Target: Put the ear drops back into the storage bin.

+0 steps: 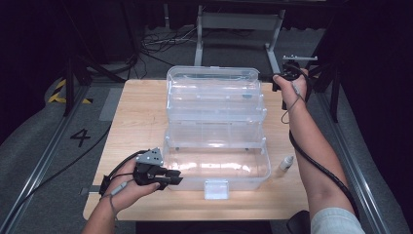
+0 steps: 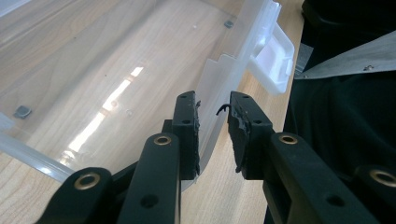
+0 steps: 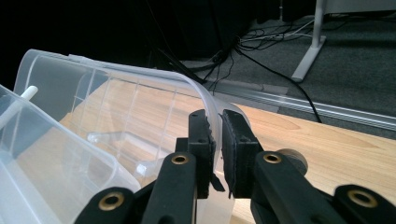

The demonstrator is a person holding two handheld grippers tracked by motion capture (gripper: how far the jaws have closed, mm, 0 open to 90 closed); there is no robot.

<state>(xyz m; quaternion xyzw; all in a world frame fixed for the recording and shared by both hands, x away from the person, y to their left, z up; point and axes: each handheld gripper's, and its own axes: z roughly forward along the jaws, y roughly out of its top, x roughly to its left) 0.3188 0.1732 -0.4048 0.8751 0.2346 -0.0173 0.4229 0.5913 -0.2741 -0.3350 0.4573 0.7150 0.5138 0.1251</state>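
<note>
Box lid (image 3: 140,100) edge pinched in right gripper (image 3: 218,140).

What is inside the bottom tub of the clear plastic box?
The bottom tub looks empty: through its clear floor only the wooden table shows. The raised trays cover its far part, so that stretch cannot be judged.

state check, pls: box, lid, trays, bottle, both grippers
clear plastic tool box: open, base holds nothing
lid: swung back, far side
cantilever trays: fanned out in steps
front latch: undone
small dropper bottle: upright, capped
left hand-held gripper: jaws astride the front wall, gap visible
right hand-held gripper: shut on the lid's edge
</note>
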